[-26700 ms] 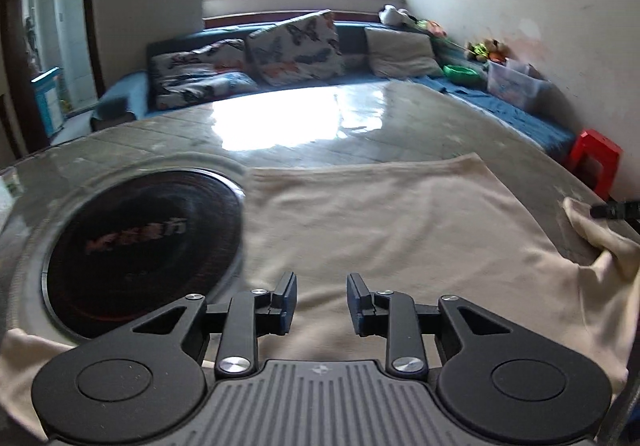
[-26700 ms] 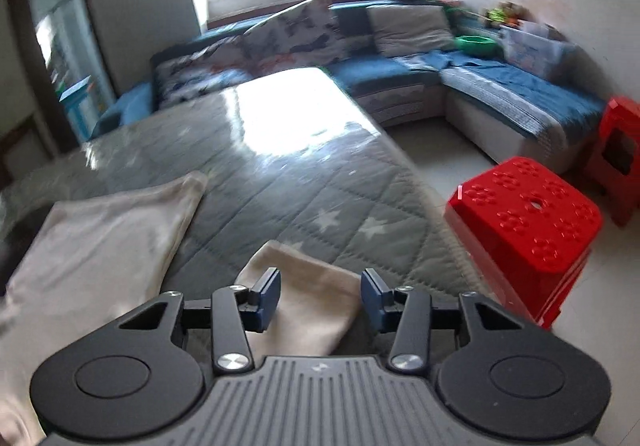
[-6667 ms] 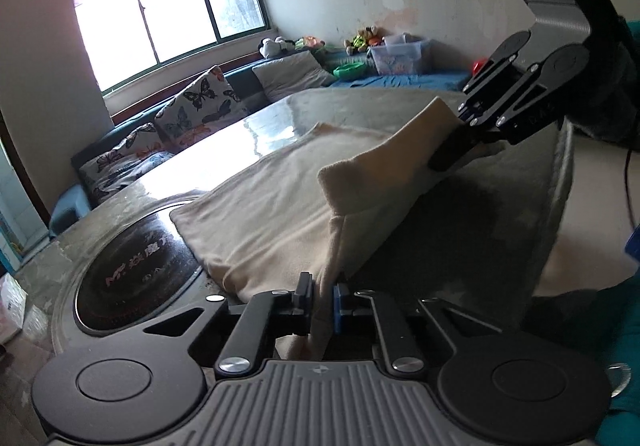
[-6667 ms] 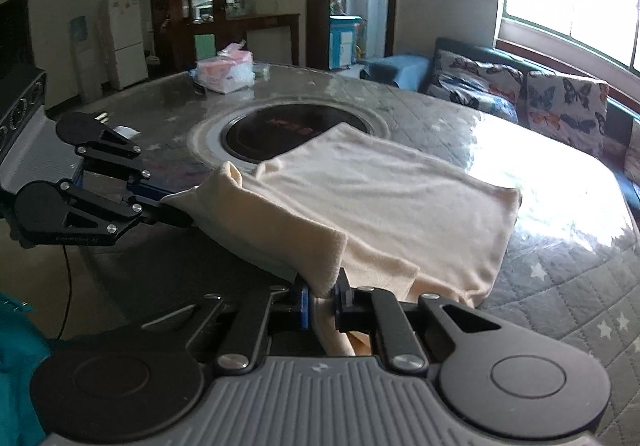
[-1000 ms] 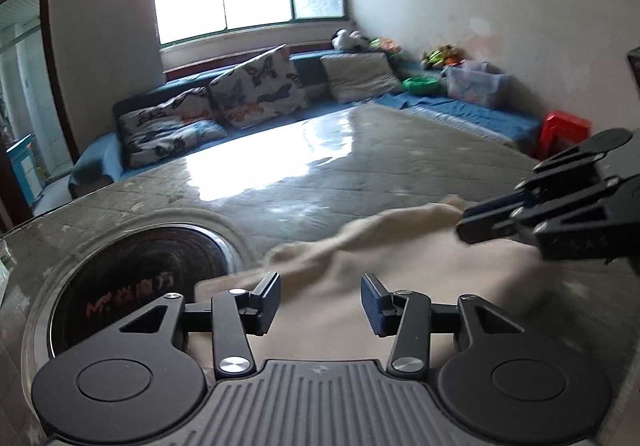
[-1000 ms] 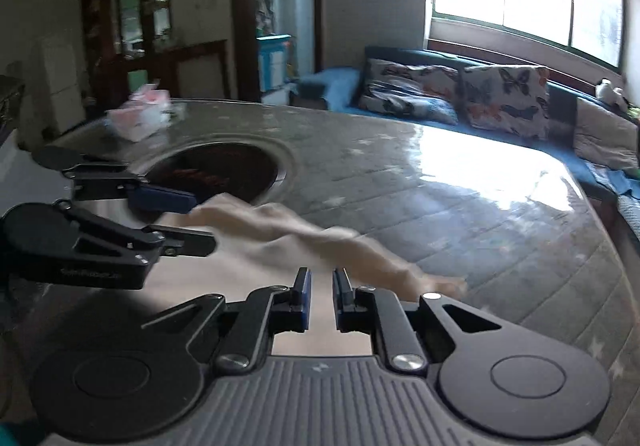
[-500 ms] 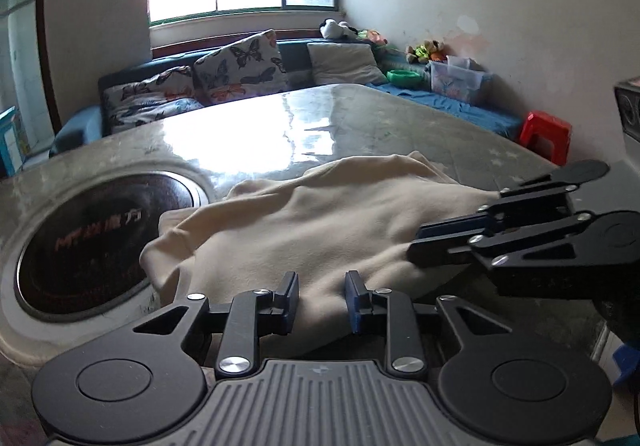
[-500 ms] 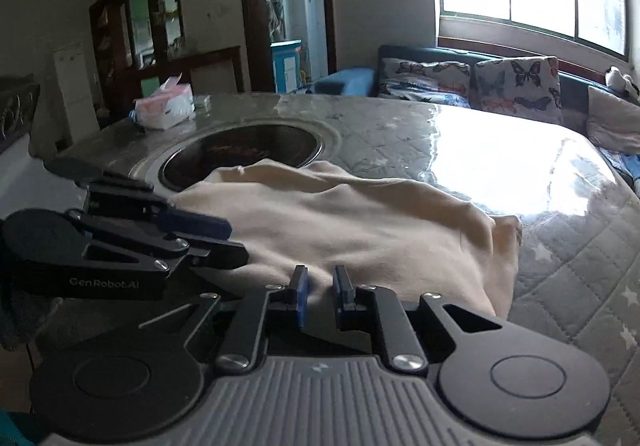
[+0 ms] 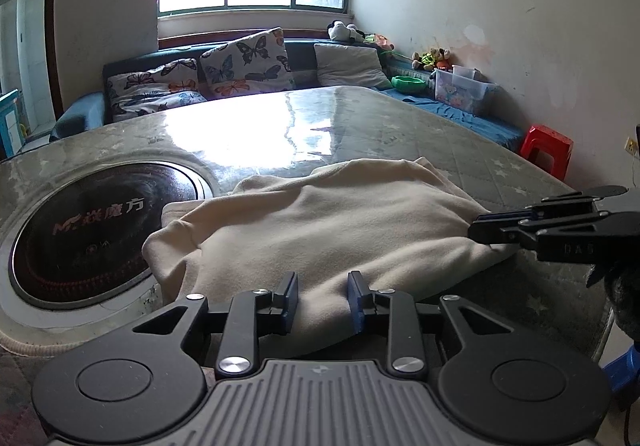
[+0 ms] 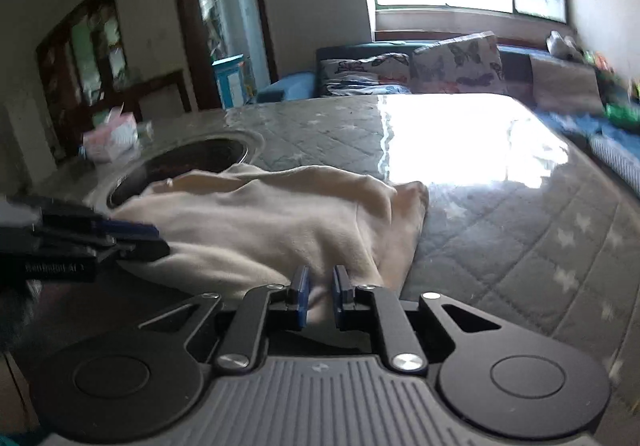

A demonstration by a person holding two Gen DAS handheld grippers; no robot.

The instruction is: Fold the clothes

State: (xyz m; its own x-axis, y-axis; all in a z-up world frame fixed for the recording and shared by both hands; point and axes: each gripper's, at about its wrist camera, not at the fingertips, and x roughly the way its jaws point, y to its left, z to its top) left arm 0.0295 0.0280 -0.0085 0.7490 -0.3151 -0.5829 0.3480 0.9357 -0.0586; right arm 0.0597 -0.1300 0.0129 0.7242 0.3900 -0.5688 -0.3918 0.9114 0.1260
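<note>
While the cream garment [image 9: 332, 222] lies bunched, folding looks half done. Left gripper [image 9: 323, 296] gapes at six o'clock; right gripper [image 10: 320, 292] nips its hem.

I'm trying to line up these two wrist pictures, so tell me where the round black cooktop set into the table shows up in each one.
Left wrist view: the round black cooktop fills the left side, its right edge under the cream garment.
Right wrist view: the cooktop is small, left of centre, beyond the garment.
Shared landmark: the butterfly-print cushion below the window.
</note>
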